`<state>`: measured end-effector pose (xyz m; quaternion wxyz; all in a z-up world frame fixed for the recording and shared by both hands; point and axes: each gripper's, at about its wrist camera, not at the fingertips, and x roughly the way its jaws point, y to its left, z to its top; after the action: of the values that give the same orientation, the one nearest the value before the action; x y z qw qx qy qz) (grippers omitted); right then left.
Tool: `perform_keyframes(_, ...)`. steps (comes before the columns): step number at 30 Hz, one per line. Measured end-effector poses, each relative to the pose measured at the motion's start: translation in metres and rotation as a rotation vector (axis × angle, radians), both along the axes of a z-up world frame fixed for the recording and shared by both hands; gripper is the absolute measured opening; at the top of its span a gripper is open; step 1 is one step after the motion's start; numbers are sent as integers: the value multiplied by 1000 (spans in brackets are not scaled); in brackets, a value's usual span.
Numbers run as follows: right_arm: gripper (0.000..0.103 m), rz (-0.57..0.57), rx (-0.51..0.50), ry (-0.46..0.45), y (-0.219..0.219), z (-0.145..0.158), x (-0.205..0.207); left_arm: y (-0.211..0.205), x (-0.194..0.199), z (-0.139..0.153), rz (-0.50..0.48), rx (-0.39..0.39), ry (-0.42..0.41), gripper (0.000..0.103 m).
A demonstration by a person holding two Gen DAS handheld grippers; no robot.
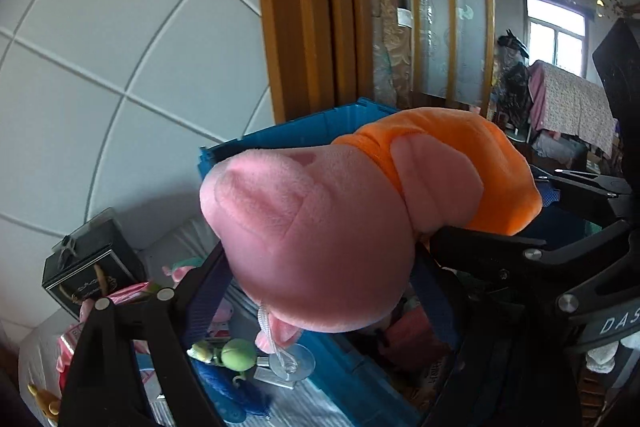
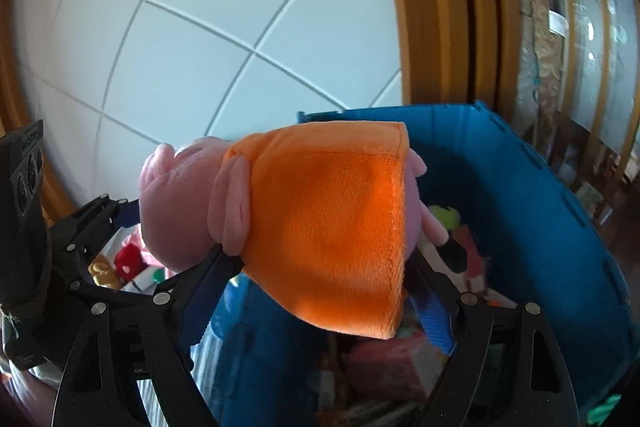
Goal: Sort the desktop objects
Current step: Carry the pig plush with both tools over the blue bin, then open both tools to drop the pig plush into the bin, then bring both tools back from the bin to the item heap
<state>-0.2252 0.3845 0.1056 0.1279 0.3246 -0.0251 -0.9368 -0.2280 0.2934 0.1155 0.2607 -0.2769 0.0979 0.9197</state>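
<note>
A plush pig [image 1: 312,227] with a pink head and an orange dress hangs in the air, held from both ends. My left gripper [image 1: 320,291] is shut on its head, with the blue pads pressing on either side. My right gripper [image 2: 316,307] is shut on the orange dress [image 2: 328,219]. In the left wrist view, one of the right gripper's black fingers [image 1: 484,251] reaches in under the dress. The pig hangs over the near rim of a blue plastic bin [image 2: 540,227], whose back rim [image 1: 288,131] also shows in the left wrist view.
The bin holds several toys and a pink box [image 2: 384,359]. Left of it lie a black gift box [image 1: 88,263], a green toy [image 1: 238,355] and a clear suction cup [image 1: 292,363]. A white tiled wall [image 2: 200,47] and a wooden door frame [image 1: 304,7] stand behind.
</note>
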Motion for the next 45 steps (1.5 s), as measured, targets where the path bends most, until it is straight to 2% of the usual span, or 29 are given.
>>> perform_keyframes(5,86,-73,-64,-84,79,-10,-10,66,-16,-10,-63,-38,-125,86)
perform_keyframes(10,88,-134,-78,-151,129,-23,-4,110,-19,-27,-78,-115,-201,86)
perform_keyframes(15,103,-171,-101,-186,157,-34,2,117,-14,-31,-66,-116,-246,86)
perform_keyframes(19,103,-181,-108,-154,162,-30,12,110,-6,-30,-41,-100,-223,87)
perform_keyframes(23,103,-182,-125,-95,157,-18,24,81,6,-24,-2,-48,-194,87)
perform_keyframes(26,103,-179,-99,-39,139,-6,35,56,18,-17,37,-19,-156,87)
perform_keyframes(36,103,-189,34,174,40,21,76,-59,60,-8,219,56,-25,88)
perform_keyframes(39,103,-181,48,290,2,27,94,-103,72,-13,303,82,28,90)
perform_keyframes(41,103,-164,39,359,-21,28,105,-134,80,-21,351,102,53,96)
perform_keyframes(45,103,-86,37,416,-77,19,111,-193,84,-46,422,124,34,99)
